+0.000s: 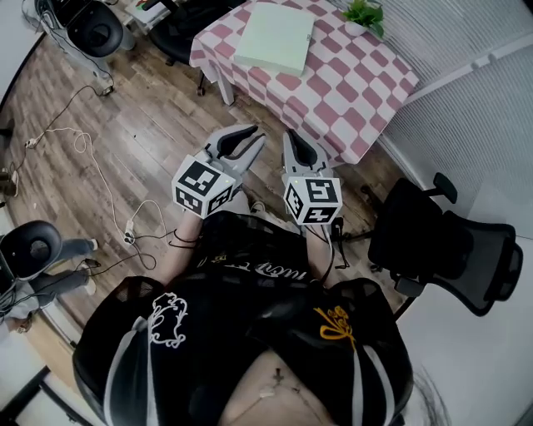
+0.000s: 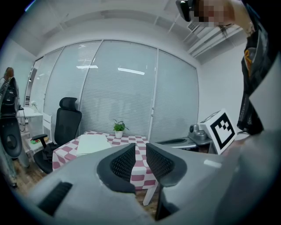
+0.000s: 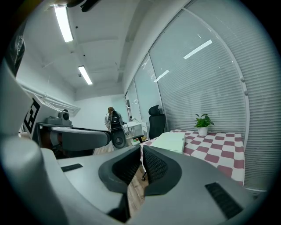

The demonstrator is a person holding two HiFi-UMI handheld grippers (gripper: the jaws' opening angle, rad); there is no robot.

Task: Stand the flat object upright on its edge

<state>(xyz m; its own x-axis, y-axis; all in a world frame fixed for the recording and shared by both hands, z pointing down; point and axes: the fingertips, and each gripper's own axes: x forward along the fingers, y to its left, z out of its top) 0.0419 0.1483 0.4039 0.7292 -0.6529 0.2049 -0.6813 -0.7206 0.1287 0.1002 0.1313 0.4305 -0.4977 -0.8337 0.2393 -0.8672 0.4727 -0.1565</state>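
The flat object, a pale green slab [image 1: 275,37], lies flat on a table with a pink-and-white checked cloth [image 1: 366,91], near its far left corner. Both grippers are held side by side in front of my body, over the wooden floor and short of the table's near edge. My left gripper [image 1: 256,137] is shut with nothing in it, and so is my right gripper [image 1: 292,136]. In the left gripper view the slab [image 2: 92,143] shows beyond the shut jaws of the left gripper [image 2: 141,153]. In the right gripper view the slab [image 3: 169,141] lies past the right gripper [image 3: 141,159].
A small potted plant [image 1: 364,15] stands at the table's far edge. A black office chair [image 1: 450,241] is at the right, another chair [image 1: 179,25] sits behind the table. Cables [image 1: 100,183] trail over the floor at the left. Window blinds [image 1: 466,50] line the right side.
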